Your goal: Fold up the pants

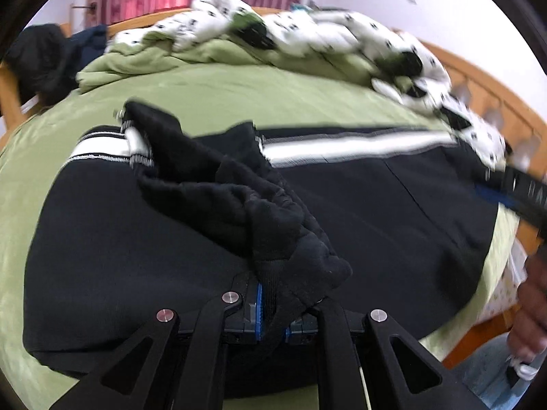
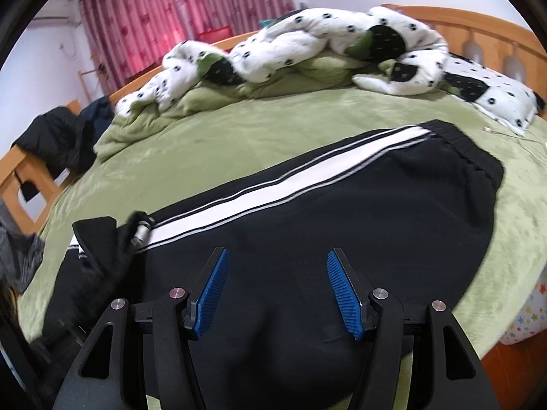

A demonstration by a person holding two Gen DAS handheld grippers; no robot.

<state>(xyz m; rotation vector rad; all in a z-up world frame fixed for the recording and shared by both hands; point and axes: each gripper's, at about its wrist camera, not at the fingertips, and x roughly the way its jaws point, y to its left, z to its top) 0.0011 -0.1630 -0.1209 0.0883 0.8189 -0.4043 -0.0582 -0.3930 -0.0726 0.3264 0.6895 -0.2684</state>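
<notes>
Pants mid-fold on bed: leg end pinched in the left tool, right tool empty.

Black pants (image 2: pixel 307 212) with a white side stripe lie flat on the green bed (image 2: pixel 239 130). Left hand-held gripper (image 1: pixel 273 311) is clamped narrow on a bunched cuff; right hand-held gripper (image 2: pixel 277 294) hovers above the fabric, jaws partly apart, holding nothing. Cloth looks soft, limp, thickish, light; likely to sag and bunch. Best grips: cuff and waistband edges.

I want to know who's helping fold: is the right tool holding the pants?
No, the right tool is open, with nothing between its blue pads above the black pants.
</notes>
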